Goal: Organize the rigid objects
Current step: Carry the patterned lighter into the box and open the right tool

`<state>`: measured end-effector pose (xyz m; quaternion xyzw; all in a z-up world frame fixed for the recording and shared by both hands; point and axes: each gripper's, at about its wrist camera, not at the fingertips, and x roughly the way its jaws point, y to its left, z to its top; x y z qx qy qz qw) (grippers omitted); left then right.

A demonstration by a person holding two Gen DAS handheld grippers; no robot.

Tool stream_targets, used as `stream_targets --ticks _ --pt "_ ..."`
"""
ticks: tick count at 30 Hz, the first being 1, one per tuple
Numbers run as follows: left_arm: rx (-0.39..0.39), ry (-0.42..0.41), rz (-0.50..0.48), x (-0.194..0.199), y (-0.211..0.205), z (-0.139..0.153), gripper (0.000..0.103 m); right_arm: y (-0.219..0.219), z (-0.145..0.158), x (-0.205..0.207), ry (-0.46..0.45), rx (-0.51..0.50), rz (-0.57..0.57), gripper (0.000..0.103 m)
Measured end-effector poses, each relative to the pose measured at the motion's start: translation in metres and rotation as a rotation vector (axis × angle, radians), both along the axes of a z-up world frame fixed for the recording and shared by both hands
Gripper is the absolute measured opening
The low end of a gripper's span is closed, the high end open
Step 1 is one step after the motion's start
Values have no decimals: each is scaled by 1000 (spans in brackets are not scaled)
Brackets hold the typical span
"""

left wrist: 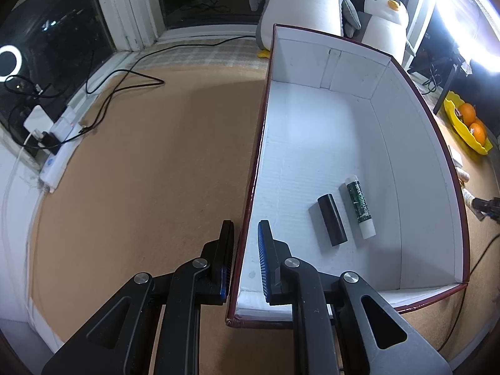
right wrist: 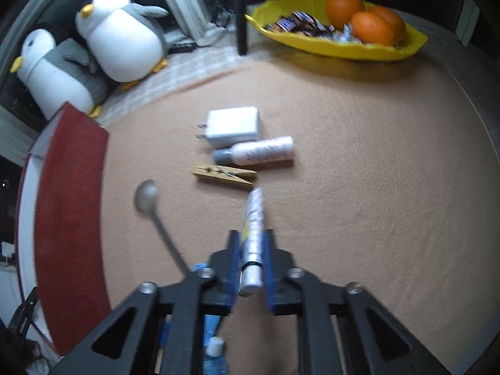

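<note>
A white-lined box with dark red outside (left wrist: 406,168) stands on the tan table. Inside lie a black cylinder (left wrist: 332,220) and a green-and-white lip balm tube (left wrist: 360,207). My left gripper (left wrist: 245,228) straddles the box's left wall, one finger outside, one inside, with a gap on the inner side. My right gripper (right wrist: 251,234) is shut on a slim silver-and-white tube (right wrist: 253,231) over the table. Ahead lie a wooden clothespin (right wrist: 223,175), a white bottle with grey cap (right wrist: 254,153), a white charger (right wrist: 232,122) and a spoon (right wrist: 150,201). The box's red wall (right wrist: 72,218) is at left.
Two plush penguins (right wrist: 122,31) sit behind the box. A yellow dish (right wrist: 337,43) with oranges and sweets stands at the back right. A power strip (left wrist: 59,147) and black cables (left wrist: 125,75) lie at the table's left edge. A blue item (right wrist: 212,353) lies under my right gripper.
</note>
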<state>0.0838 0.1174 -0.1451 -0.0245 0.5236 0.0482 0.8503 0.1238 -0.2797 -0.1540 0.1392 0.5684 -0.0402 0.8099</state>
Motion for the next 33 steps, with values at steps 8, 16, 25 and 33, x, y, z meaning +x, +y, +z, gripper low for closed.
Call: stream_targets --ticks 8,16,25,33 --pt "1 -14 26 -3 0 1 13 45 36 -4 -117 -2 93 9" --pt "2 -13 41 -3 1 1 13 66 51 -5 -173 40 169 9" --pt "4 -14 54 -3 2 1 13 130 87 -20 -251 45 362 9" --pt "4 -26 69 -9 2 4 13 188 90 -26 -272 25 521 9"
